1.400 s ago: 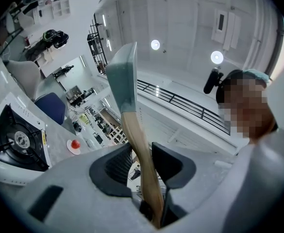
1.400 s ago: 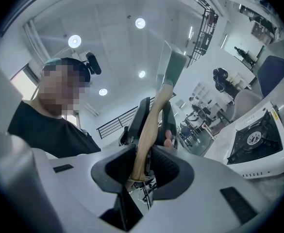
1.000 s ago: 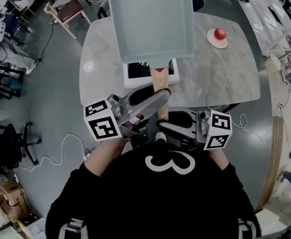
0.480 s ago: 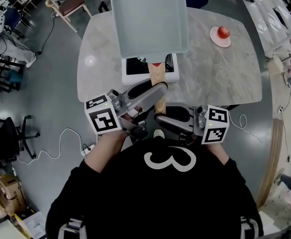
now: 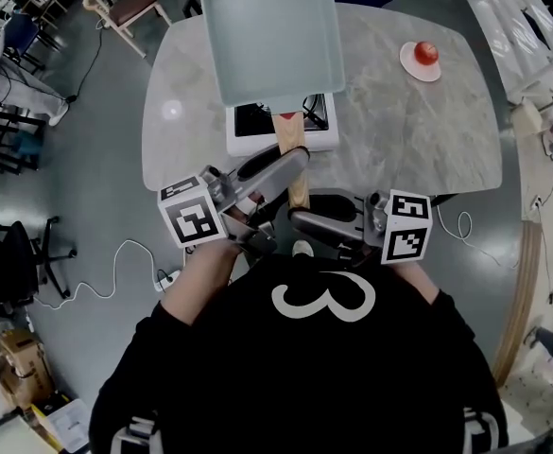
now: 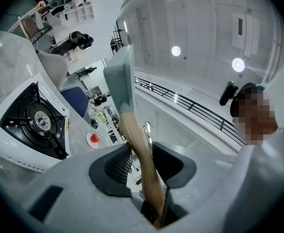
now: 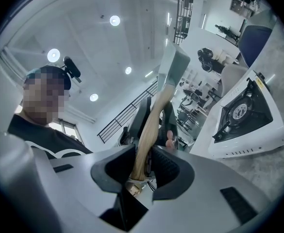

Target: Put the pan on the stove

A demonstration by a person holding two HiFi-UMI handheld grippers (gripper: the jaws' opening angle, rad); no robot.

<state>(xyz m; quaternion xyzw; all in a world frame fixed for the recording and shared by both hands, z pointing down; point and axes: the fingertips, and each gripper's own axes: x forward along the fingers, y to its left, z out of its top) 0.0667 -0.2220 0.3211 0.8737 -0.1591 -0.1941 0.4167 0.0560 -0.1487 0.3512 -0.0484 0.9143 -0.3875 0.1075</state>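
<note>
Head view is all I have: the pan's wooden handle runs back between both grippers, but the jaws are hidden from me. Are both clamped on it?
Observer: The left gripper view shows the left gripper shut on the wooden handle.
Operator: And the right one?
Observer: The right gripper is shut on the same wooden handle, near its end.
Operator: Has the pan landed yet?
Observer: No. Both gripper views show the pan in the air, apart from the stove.
</note>
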